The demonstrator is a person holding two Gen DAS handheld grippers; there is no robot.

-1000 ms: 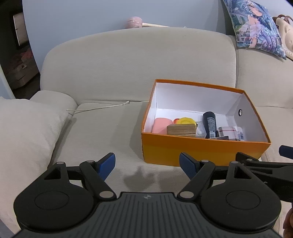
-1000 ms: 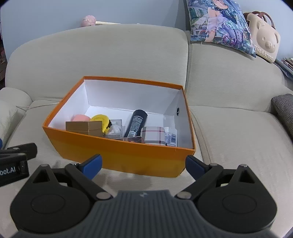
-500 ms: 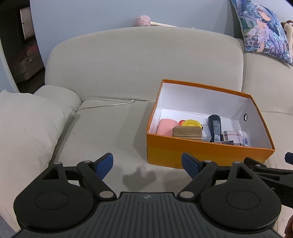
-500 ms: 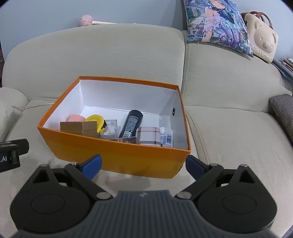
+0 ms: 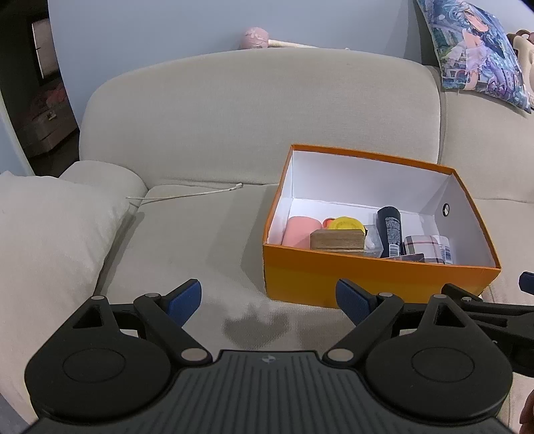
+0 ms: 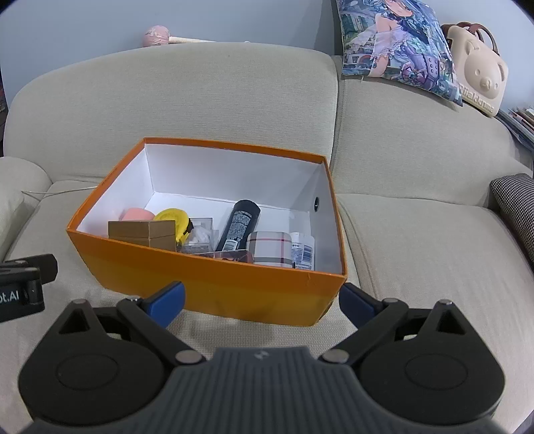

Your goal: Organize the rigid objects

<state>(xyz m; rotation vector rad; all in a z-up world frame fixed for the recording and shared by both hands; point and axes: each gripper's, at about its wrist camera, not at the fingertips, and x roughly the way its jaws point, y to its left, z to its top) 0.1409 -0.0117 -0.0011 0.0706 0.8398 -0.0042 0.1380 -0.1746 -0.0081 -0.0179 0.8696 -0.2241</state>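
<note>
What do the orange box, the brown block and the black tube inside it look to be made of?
Orange box: likely cardboard, matte orange outside, white inside, with thin folded walls. Brown block: probably kraft cardboard or wood; the right wrist view shows a seam like a lidded carton, so it stays open. Black tube: seemingly plastic, smooth dark surface with a printed label and barcode.

A beige fabric sofa (image 6: pixel 207 100) fills the room's near ground, its rounded backrest set against a pale blue wall (image 5: pixel 167 30). A pale cushion (image 5: pixel 50 240) sits at the left end. On top of the backrest at far right rest an illustrated anime-print pillow (image 6: pixel 397 43) and a cream bear-faced bag (image 6: pixel 480 76); a houndstooth cushion (image 6: pixel 515 207) lies at the right edge. A dark doorway (image 5: pixel 30 83) opens at far left. Light is soft and even.
</note>
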